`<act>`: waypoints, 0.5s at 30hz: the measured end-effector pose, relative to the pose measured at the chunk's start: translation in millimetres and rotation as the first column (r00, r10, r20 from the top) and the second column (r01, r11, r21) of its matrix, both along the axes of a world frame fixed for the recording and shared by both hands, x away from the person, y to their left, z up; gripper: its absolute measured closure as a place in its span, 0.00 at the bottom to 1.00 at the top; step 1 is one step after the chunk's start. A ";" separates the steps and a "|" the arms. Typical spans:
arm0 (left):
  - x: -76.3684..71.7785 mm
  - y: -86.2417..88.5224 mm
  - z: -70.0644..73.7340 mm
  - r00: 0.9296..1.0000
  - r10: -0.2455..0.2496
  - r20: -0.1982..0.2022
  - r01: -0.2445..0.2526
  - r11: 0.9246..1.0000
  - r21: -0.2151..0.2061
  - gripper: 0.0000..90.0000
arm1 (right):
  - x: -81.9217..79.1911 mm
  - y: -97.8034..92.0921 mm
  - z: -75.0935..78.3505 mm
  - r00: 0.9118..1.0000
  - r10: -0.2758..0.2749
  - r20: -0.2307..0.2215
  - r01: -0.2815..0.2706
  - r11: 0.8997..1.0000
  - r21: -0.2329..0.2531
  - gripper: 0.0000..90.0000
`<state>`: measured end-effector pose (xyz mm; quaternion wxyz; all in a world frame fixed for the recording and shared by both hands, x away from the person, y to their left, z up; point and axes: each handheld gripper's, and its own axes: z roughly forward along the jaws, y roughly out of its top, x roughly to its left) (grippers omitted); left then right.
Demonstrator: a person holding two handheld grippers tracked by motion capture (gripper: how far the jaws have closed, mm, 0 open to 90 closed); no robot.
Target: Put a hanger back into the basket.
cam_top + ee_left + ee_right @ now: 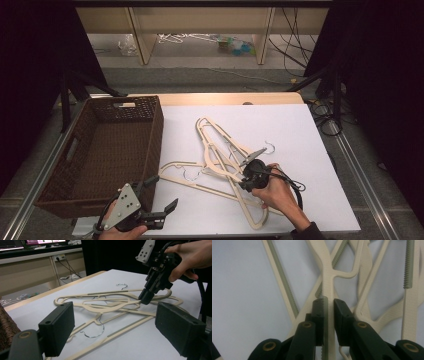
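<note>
The hangers (pixel 220 170) look like matt cream plastic with ribbed grey grip strips and shiny metal hooks (pixel 96 333), beside a rough woven brown basket (pixel 150 135) on a smooth white table (pixel 310 150).

The table (pixel 320 150) carries a white sheet over a pale wooden top. Beyond it lies grey floor (pixel 200 75) — a light wooden shelf unit (pixel 145 35) stands at the back. Black curtains (pixel 380 75) flank both sides; cables (pixel 295 45) trail at the right.

Three cream plastic hangers (pixel 220 165) with grey grip strips and metal hooks lie flat, crossed in a heap. The heap sits mid-table, at three o'clock from the basket (pixel 107 150).
</note>
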<state>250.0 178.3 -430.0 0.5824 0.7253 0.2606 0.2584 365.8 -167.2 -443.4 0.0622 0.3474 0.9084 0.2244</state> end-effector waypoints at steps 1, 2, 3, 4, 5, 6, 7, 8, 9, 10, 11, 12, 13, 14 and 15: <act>0.0 0.0 0.1 1.000 0.000 0.000 0.000 1.000 0.000 0.18 | -1.1 -1.2 1.6 1.000 0.015 0.006 -0.015 1.000 -0.006 0.88; -0.4 -0.2 -0.1 1.000 0.001 -0.003 -0.001 1.000 -0.005 0.18 | -4.6 -5.0 5.0 0.999 0.048 0.008 -0.048 0.999 -0.001 0.88; -0.4 -0.2 -0.1 1.000 0.001 -0.003 -0.001 1.000 -0.005 0.18 | -6.1 -6.5 6.5 0.998 0.057 0.005 -0.057 0.998 0.001 0.88; 0.0 0.3 0.1 1.000 0.000 0.001 0.000 1.000 0.002 0.18 | -6.1 -6.5 6.5 0.998 0.057 0.005 -0.057 0.998 0.001 0.88; -0.1 -0.1 -0.4 1.000 0.005 -0.006 -0.005 1.000 -0.002 0.18 | -8.4 -8.1 8.8 0.998 0.066 0.004 -0.066 0.998 0.001 0.88; 0.1 -0.1 -0.5 1.000 0.006 -0.006 -0.006 1.000 0.003 0.18 | -11.1 -9.7 11.1 0.996 0.087 0.005 -0.087 0.996 -0.004 0.88; 0.2 0.0 -0.6 1.000 0.007 -0.007 -0.007 1.000 0.008 0.18 | -13.4 -11.2 12.8 0.995 0.097 0.001 -0.097 0.995 -0.012 0.88; 0.9 -0.6 -1.2 1.000 0.003 -0.002 -0.003 1.000 0.010 0.18 | -14.7 -12.5 13.7 0.994 0.108 -0.004 -0.108 0.994 -0.009 0.88; 0.3 -1.7 -1.7 1.000 0.007 -0.004 -0.007 1.000 0.028 0.18 | -17.7 -17.2 16.4 0.990 0.139 -0.006 -0.139 0.990 -0.006 0.88; 0.3 -1.7 -1.7 1.000 0.007 -0.004 -0.007 1.000 0.028 0.18 | -17.7 -17.2 16.4 0.990 0.139 -0.006 -0.139 0.990 -0.006 0.88; 1.3 -3.8 -2.7 1.000 0.005 -0.001 -0.005 0.999 0.042 0.18 | -19.1 -18.7 17.5 0.990 0.141 -0.013 -0.141 0.990 -0.004 0.88; 1.4 -4.6 -3.0 1.000 0.005 -0.003 -0.005 0.999 0.049 0.18 | -21.3 -22.5 19.7 0.987 0.157 -0.018 -0.157 0.988 -0.001 0.88; 1.8 -7.0 -4.0 1.000 0.007 -0.007 -0.007 0.998 0.067 0.18 | -22.4 -23.7 20.3 0.987 0.158 -0.021 -0.158 0.988 0.001 0.88; 2.5 -9.7 -5.3 1.000 0.002 -0.003 -0.002 0.997 0.081 0.18 | -24.8 -27.2 22.5 0.985 0.168 -0.028 -0.168 0.986 0.003 0.88; 1.7 -12.3 -6.6 1.000 -0.003 -0.023 0.005 0.996 0.087 0.18 | -26.8 -30.1 23.6 0.984 0.177 -0.031 -0.177 0.984 0.008 0.88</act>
